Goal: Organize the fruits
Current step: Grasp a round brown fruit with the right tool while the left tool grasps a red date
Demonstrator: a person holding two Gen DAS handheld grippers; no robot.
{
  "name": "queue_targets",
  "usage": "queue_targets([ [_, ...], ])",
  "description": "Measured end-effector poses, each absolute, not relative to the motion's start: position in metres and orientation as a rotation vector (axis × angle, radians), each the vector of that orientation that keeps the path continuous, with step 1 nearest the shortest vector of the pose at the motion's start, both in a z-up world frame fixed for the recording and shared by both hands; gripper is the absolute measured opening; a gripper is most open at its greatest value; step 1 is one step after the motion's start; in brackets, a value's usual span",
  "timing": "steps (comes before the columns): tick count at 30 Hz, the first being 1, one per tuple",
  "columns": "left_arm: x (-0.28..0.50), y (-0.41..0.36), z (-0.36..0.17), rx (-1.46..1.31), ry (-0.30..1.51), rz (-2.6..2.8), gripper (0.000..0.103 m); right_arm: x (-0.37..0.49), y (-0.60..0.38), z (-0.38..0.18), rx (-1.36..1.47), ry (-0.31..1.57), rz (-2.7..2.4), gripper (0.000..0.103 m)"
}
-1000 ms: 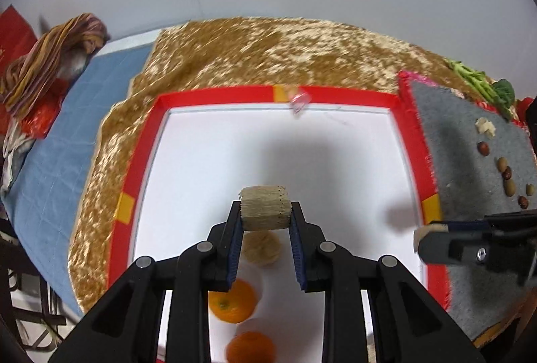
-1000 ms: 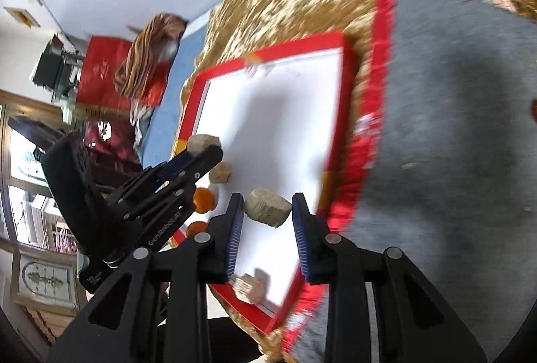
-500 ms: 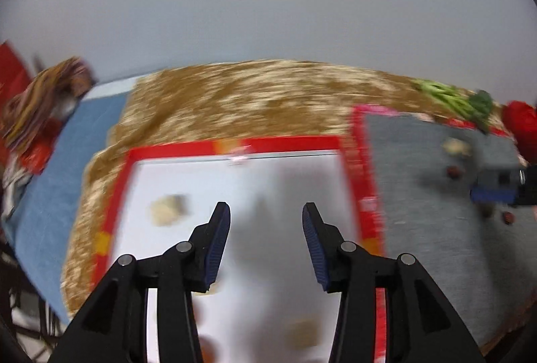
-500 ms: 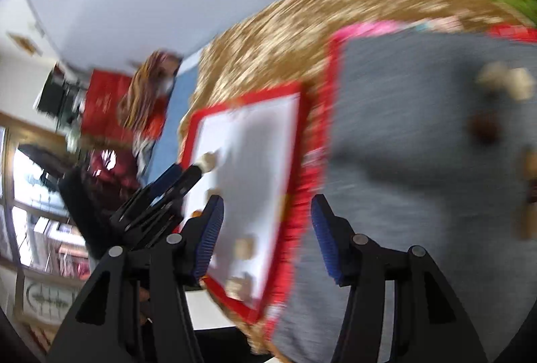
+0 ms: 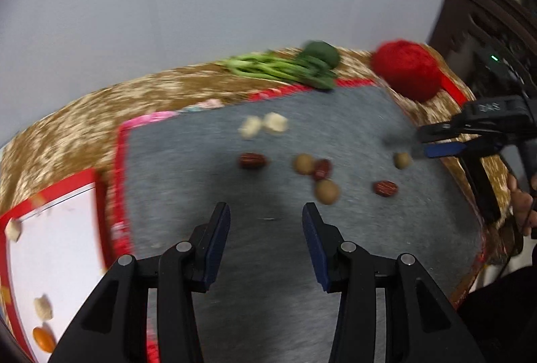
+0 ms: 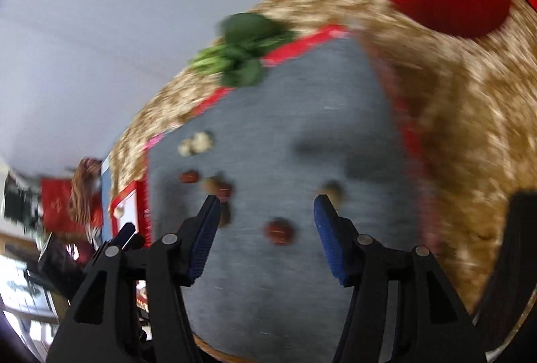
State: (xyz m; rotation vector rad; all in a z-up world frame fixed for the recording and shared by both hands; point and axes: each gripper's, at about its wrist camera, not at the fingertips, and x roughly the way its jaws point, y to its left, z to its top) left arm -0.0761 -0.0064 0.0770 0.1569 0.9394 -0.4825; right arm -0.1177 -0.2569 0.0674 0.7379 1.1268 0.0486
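Observation:
My left gripper hangs open and empty over the grey mat. Ahead of it lie red dates, round tan fruits and two pale chunks. My right gripper, seen at the mat's right edge, is open with its jaws still opening. A red date lies on the mat in the gap between its fingers, untouched. A tan fruit sits by its right finger. The red-rimmed white tray at the left holds pale chunks and an orange.
Green leafy stalks lie at the mat's far edge, and a red fuzzy ball sits at the far right corner. A gold cloth covers the table around mat and tray. A person's hand holds the right gripper.
Both grippers let go of their pale chunks on the white tray, opened, and swung right from the tray to the grey mat.

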Motion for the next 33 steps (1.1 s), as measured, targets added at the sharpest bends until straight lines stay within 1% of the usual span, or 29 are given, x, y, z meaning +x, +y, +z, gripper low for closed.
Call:
queue_targets([
  [4,-0.084,-0.03,0.068,0.191,0.959,-0.569,0.045,-0.116,-0.264,0.047,0.729,1.204,0.011,0.059],
  [6,-0.089,-0.041,0.067,0.223,0.95,-0.605,0.045,-0.114,-0.261,0.042,0.713,1.208,0.004,0.057],
  [8,-0.089,-0.047,0.067,0.225,0.942,-0.647,0.045,-0.109,-0.26,0.038,0.681,1.22,-0.016,0.051],
  [10,-0.091,-0.057,0.068,0.22,0.936,-0.702,0.045,-0.102,-0.256,0.029,0.676,1.248,-0.031,0.035],
  [12,-0.094,-0.065,0.068,0.23,0.928,-0.748,0.045,-0.097,-0.245,0.021,0.619,1.287,-0.043,0.027],
  [14,-0.098,-0.073,0.069,0.244,0.911,-0.79,0.045,-0.092,-0.234,0.021,0.525,1.288,-0.068,0.024],
  [17,-0.101,-0.087,0.067,0.259,0.896,-0.847,0.045,-0.091,-0.236,0.021,0.525,1.276,-0.067,0.024],
  [21,-0.098,-0.111,0.059,0.284,0.876,-0.868,0.045,-0.097,-0.252,0.026,0.597,1.241,-0.033,0.024],
  [23,-0.09,-0.121,0.053,0.275,0.885,-0.862,0.045,-0.102,-0.263,0.034,0.613,1.214,-0.026,0.024],
  [25,-0.085,-0.132,0.045,0.284,0.899,-0.853,0.045,-0.108,-0.275,0.036,0.69,1.203,0.013,0.023],
  [33,-0.074,-0.142,0.018,0.345,0.953,-0.809,0.044,-0.124,-0.297,0.045,0.718,1.167,-0.016,0.024],
])
